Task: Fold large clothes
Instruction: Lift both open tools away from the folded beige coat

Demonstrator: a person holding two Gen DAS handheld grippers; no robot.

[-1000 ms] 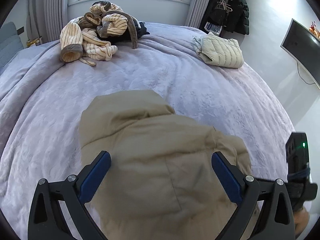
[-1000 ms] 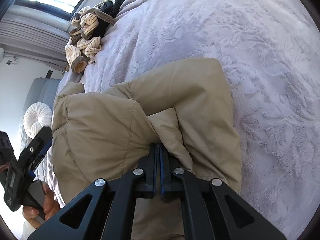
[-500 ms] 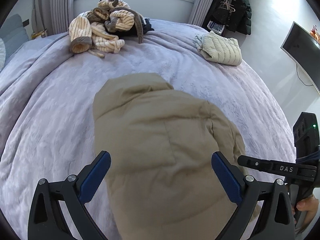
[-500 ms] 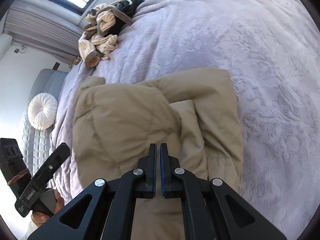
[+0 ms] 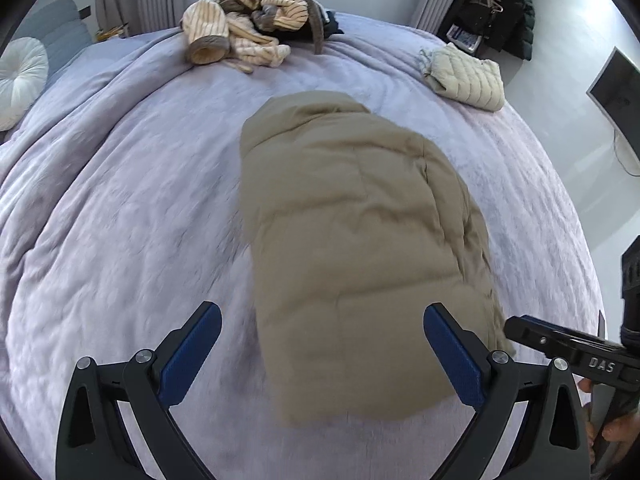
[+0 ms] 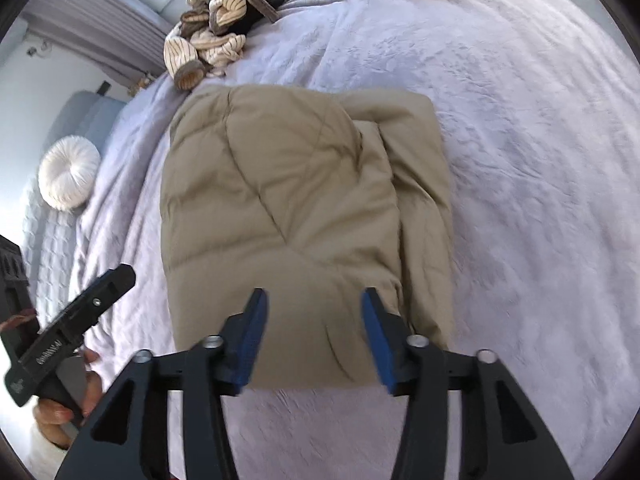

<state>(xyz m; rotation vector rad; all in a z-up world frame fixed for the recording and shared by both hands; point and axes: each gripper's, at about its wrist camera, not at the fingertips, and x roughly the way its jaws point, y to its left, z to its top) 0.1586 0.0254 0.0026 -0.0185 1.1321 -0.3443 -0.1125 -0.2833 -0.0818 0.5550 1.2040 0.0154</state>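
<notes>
The tan padded jacket (image 6: 288, 208) is lying folded mid-bed (image 6: 520, 120). The right tool (image 6: 314, 334) is opening, nothing between its jaws; the left tool (image 5: 320, 354) is hanging wide, empty. At twelve o'clock, the striped pile (image 5: 244, 28) is seemingly awaiting folding.

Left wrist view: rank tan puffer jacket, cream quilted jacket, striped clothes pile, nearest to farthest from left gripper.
1. Tan puffer jacket: folded, directly ahead of the left gripper, its near end between the open fingers.
2. Cream quilted jacket: folded, far right of the bed.
3. Striped clothes pile: far edge, left of centre, by the curtains.
</notes>
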